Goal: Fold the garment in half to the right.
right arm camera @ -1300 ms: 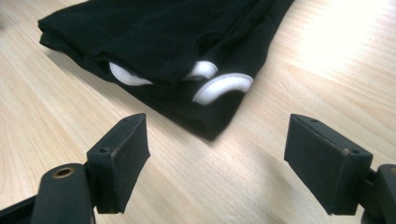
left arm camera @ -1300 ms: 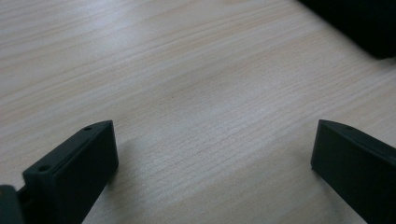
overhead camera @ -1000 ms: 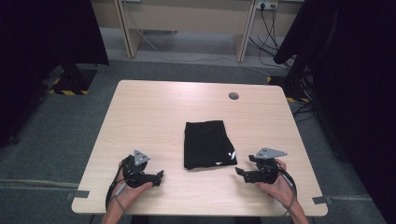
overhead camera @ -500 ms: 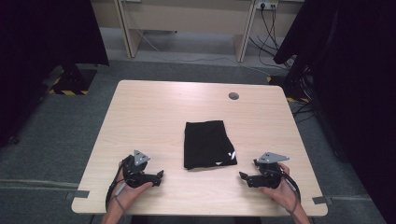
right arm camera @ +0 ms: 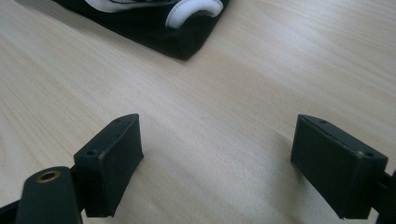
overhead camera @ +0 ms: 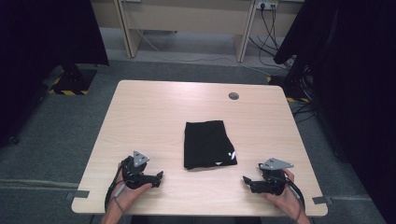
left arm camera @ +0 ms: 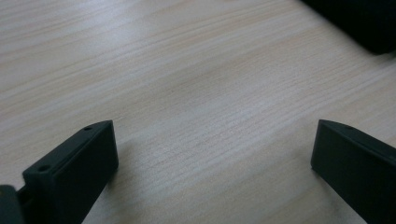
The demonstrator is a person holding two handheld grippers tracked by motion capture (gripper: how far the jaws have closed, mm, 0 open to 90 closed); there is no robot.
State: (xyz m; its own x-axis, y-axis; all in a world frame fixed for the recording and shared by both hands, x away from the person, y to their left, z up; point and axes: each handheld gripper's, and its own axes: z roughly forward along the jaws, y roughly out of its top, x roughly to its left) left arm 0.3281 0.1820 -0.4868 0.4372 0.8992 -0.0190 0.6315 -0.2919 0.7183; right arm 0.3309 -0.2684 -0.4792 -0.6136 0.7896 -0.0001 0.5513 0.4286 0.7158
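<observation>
A folded black garment (overhead camera: 208, 144) with a small white mark lies in the middle of the light wooden table (overhead camera: 154, 112). My left gripper (overhead camera: 160, 176) rests near the front edge, left of the garment, held by a hand. Its jaws stand wide apart over bare wood (left arm camera: 215, 154), with a dark corner of the garment (left arm camera: 359, 23) at the upper right. My right gripper (overhead camera: 244, 179) sits near the front edge, right of the garment, and is open too (right arm camera: 217, 158). The garment's corner with white trim (right arm camera: 154, 18) lies a short way beyond its jaws.
A round grey cable grommet (overhead camera: 233, 96) sits in the table's far right part. Dark curtains (overhead camera: 46, 32) hang on both sides. A wooden bench frame (overhead camera: 187, 18) and cables stand behind the table on grey carpet.
My right gripper has drawn back toward the front edge and slightly right, away from the garment. The left gripper and the garment have stayed put.
</observation>
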